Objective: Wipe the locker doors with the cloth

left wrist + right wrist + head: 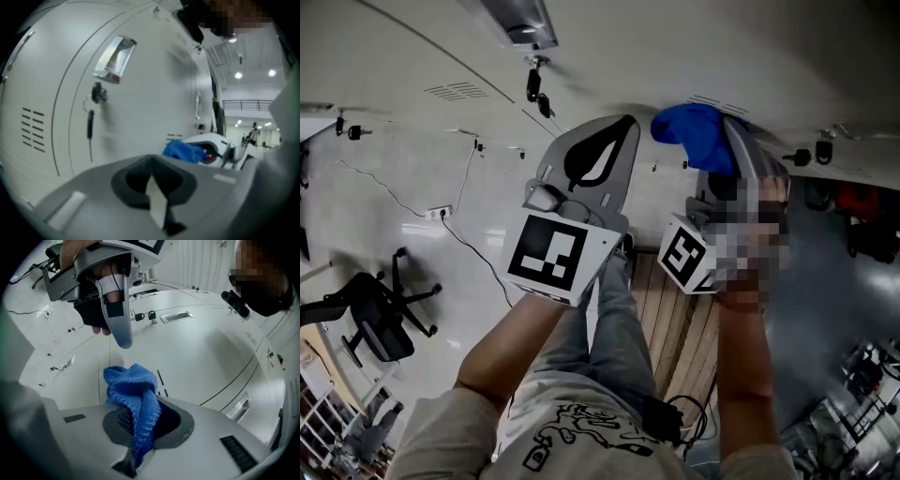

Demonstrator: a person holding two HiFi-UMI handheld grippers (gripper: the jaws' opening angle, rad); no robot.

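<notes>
My right gripper (140, 427) is shut on a blue knitted cloth (136, 397), which bunches up out of its jaws. The cloth (698, 131) is held up close to the pale grey locker doors (201, 348); contact cannot be told. My left gripper (619, 127) is raised just left of it, with its jaws together and nothing between them. In the left gripper view, that gripper (152, 180) faces a door (150, 98) with a metal handle (115, 58), a hanging key (96, 96) and vent slots (33, 129). The cloth (185, 151) shows to its right.
Another door handle (239, 406) and small keys (145, 315) sit on the locker fronts. Below me are a black office chair (380, 319), a cable running from a wall outlet (441, 213), and wooden planks (675, 319) beside my legs.
</notes>
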